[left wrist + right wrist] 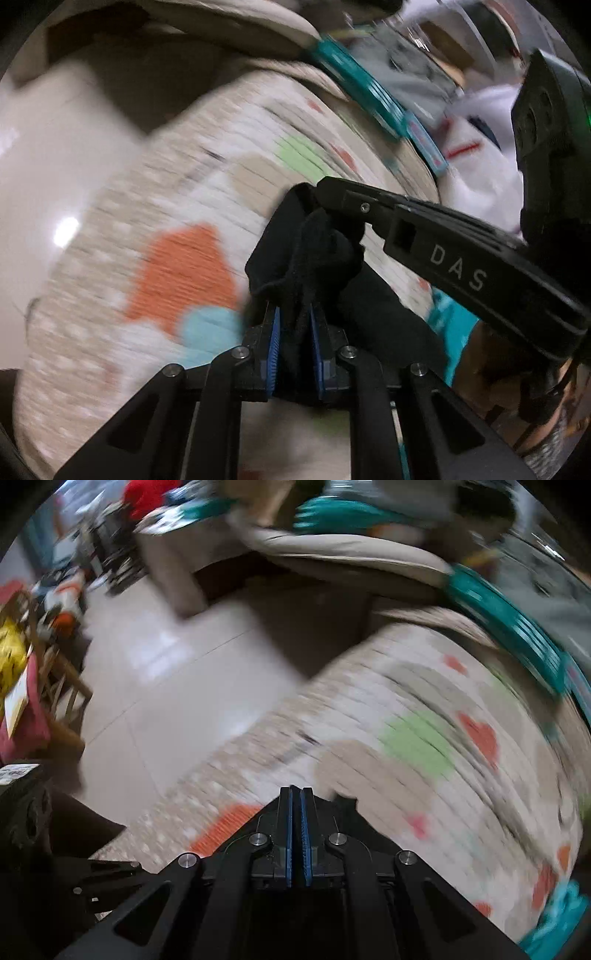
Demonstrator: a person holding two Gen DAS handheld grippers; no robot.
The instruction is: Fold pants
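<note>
The black pants (pixel 314 258) are bunched up between the blue pads of my left gripper (pixel 295 325), which is shut on the cloth and holds it above the patterned play mat (pixel 177 266). In the left wrist view my right gripper (pixel 325 192) comes in from the right, its tip pressed into the same black bunch. In the right wrist view the right gripper (pixel 296 794) has its blue pads closed together, with only a thin dark strip between them; the pants are not clearly visible there. The mat (pixel 406 738) lies below it.
A beige sofa cushion (pixel 351 557) and teal items (pixel 517 620) lie at the mat's far edge. Pale tiled floor (pixel 166 672) is to the left, with a wooden chair and clutter (pixel 37 664) at the far left. Both views are blurred by motion.
</note>
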